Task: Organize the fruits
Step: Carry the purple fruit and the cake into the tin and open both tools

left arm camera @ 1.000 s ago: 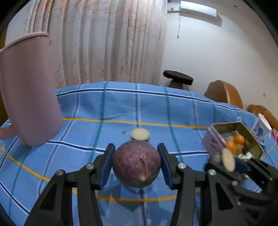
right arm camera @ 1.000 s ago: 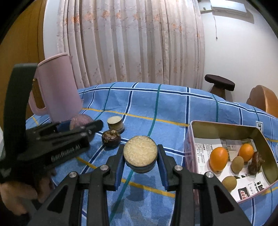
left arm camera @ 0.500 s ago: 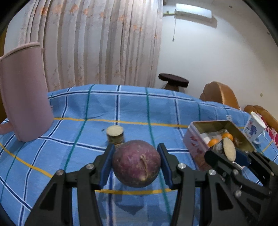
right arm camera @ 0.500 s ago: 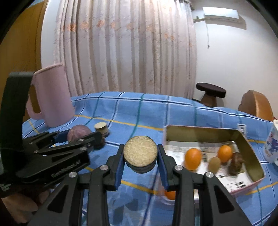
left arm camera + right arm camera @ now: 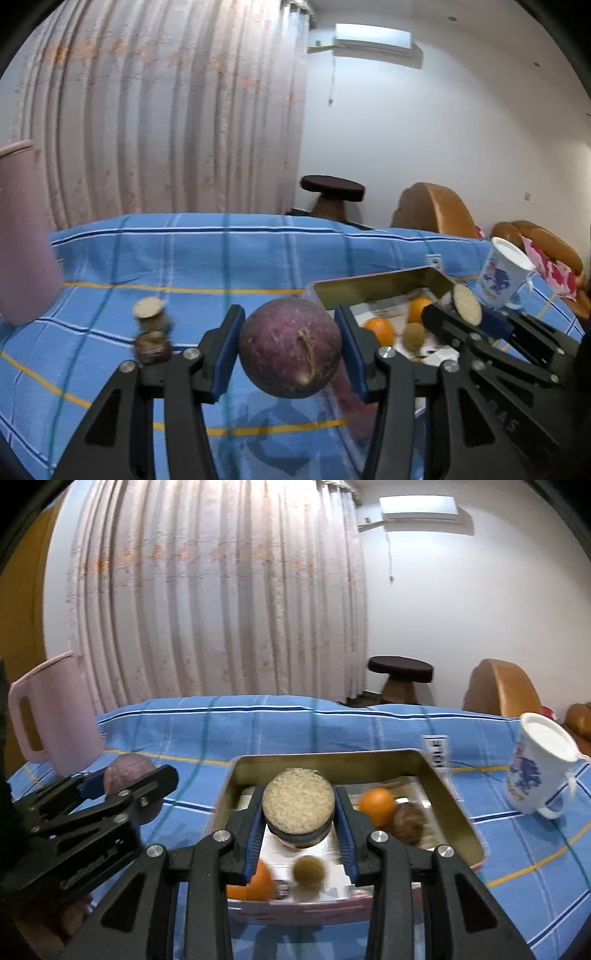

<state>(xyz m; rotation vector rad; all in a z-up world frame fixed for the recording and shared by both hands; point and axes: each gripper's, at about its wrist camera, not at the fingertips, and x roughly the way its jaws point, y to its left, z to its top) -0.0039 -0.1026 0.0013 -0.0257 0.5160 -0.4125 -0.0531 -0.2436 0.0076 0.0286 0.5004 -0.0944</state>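
My left gripper (image 5: 290, 347) is shut on a round purple fruit (image 5: 290, 349) and holds it above the blue cloth, just left of the metal tin (image 5: 373, 286). My right gripper (image 5: 298, 821) is shut on a dark round piece with a pale grainy top (image 5: 298, 805) and holds it over the tin (image 5: 325, 757). In the tin lie two oranges (image 5: 376, 806) (image 5: 255, 884), a small brown-green fruit (image 5: 308, 867) and a dark brown one (image 5: 408, 823). The left gripper with the purple fruit (image 5: 127, 775) shows at the left of the right wrist view.
A pink jug (image 5: 55, 720) stands at the table's left. A white printed mug (image 5: 535, 771) stands right of the tin. Two small pieces, a pale-topped one (image 5: 149, 314) and a dark one (image 5: 152, 347), sit on the cloth. A stool (image 5: 400, 672) and chairs stand beyond the table.
Both grippers have moved right with their loads. The right gripper went from beside the tin to over it. The left gripper came up to the tin's left side.
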